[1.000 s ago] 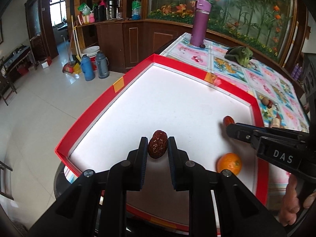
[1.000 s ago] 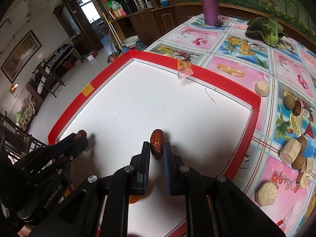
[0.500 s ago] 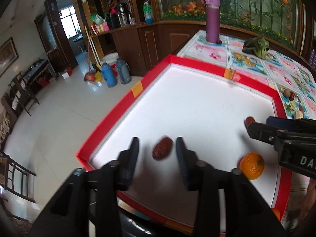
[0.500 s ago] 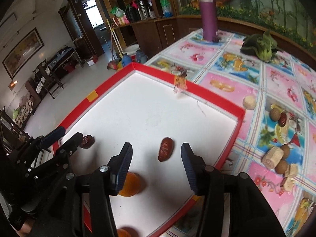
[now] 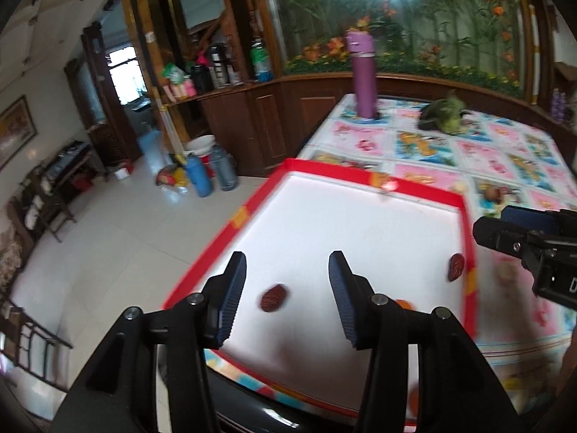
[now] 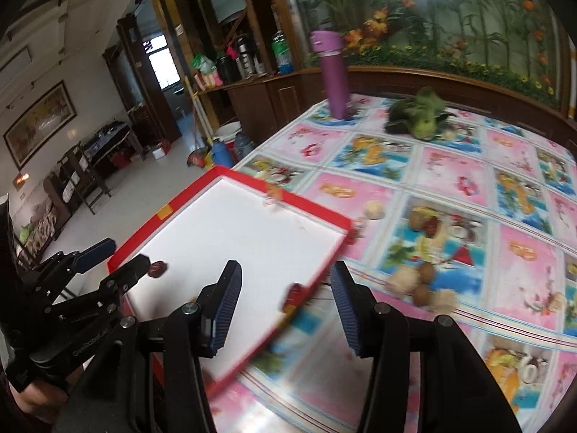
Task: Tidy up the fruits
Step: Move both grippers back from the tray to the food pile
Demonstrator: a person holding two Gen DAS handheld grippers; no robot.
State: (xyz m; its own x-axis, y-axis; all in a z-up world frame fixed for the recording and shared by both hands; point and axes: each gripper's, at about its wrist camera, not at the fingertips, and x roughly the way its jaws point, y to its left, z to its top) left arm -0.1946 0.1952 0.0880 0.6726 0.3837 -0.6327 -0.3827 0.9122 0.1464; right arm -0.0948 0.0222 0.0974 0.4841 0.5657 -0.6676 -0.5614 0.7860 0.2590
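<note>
With one date (image 5: 273,297) lying loose on the white tray (image 5: 360,223) under the left gripper (image 5: 287,297), whose empty jaws are opening, and another (image 6: 293,294) under the spread, empty right gripper (image 6: 285,306), the next move is probably fetching fruit (image 6: 418,281) from the tablecloth (image 6: 450,166).

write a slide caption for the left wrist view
Left gripper, jaws opening, above a red date lying free on the red-rimmed white tray; a second date sits near the right rim.
</note>
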